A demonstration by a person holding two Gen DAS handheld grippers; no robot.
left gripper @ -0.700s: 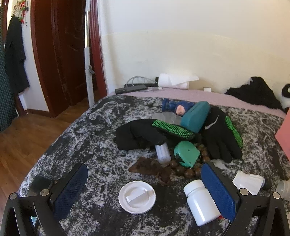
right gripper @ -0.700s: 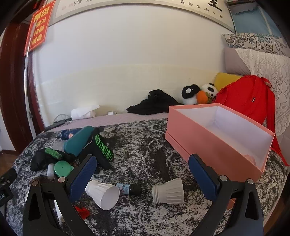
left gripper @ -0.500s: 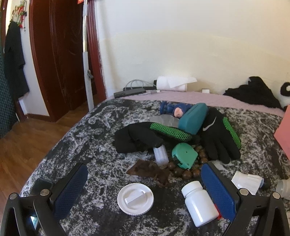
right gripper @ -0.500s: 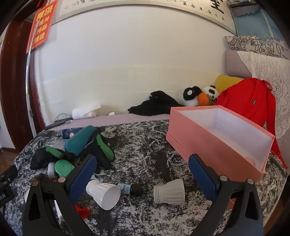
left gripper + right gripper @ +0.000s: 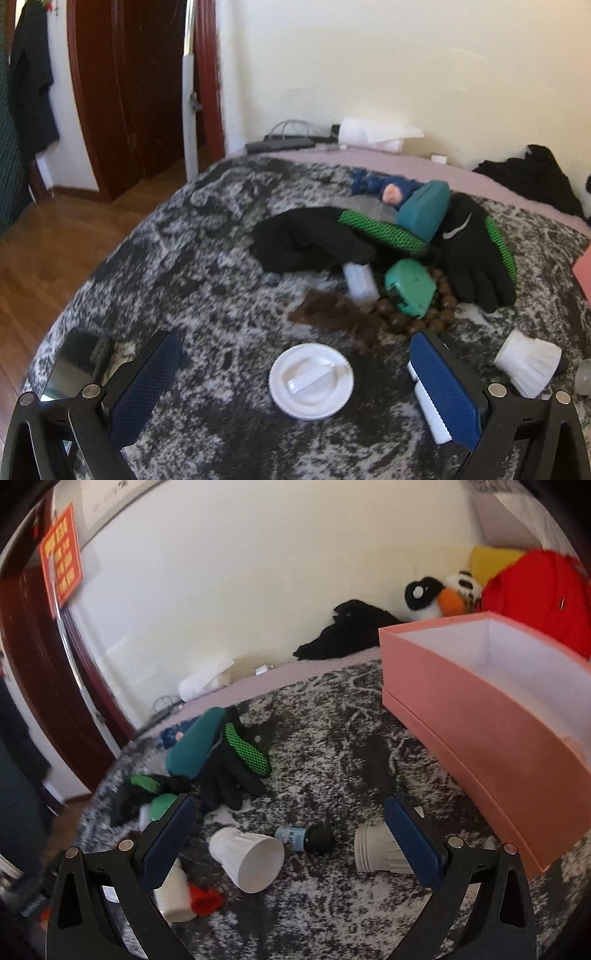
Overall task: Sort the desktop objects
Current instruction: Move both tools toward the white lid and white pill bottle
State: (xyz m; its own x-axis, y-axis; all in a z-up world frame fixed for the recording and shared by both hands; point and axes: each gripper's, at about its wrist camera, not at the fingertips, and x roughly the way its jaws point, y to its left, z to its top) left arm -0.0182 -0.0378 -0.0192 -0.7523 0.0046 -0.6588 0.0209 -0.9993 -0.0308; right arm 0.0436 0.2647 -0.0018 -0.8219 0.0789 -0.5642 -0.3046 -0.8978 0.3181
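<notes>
left gripper (image 5: 295,373) agape, round ribbed white lid (image 5: 311,381)

White round lid (image 5: 311,380) flat on the speckled bedspread (image 5: 207,266) (handle up), white cups (image 5: 246,858) tipped over.

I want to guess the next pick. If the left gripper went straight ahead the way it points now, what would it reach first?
Most likely the white round lid, lying flat between the open fingers of the left gripper. Beyond it are the brown scrap and the green tape measure. Depth is unclear in this fisheye view.

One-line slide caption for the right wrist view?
Open right hand-held gripper hovers above white cups beside pink box.
</notes>
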